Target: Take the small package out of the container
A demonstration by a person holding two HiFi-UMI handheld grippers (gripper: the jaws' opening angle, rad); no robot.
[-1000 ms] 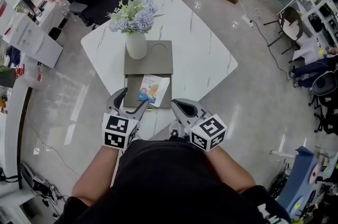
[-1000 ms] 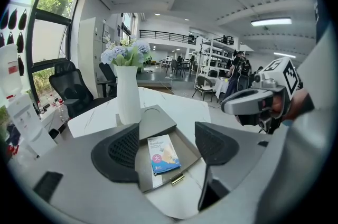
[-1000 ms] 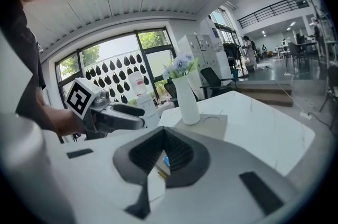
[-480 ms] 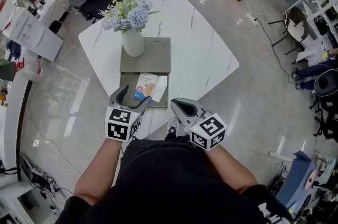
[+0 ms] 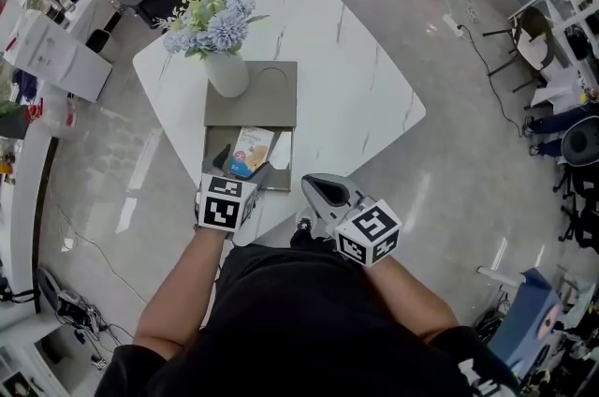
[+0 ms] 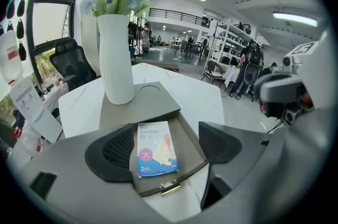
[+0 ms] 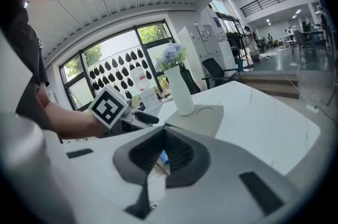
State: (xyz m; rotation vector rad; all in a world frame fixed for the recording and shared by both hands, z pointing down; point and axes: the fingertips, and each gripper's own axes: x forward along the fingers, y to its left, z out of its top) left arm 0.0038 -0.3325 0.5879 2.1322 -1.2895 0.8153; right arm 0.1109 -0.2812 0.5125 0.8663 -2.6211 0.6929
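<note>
Hovering at the table's (image 5: 356,95) near edge, the left gripper (image 6: 166,145) is opening its jaws; the small package (image 6: 155,150) lies flat between them inside the open container (image 6: 190,156), untouched by either pad. A vase (image 6: 117,59) stands on the container's lid (image 6: 142,106) behind. The right gripper (image 7: 158,170) is clenched and empty off the near corner.

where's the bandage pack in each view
Head view: bandage pack, centre-left.
Left gripper view: low centre, in the grey container.
Right gripper view: only a blue sliver, low centre.
Shared landmark: white vase behind it.
</note>
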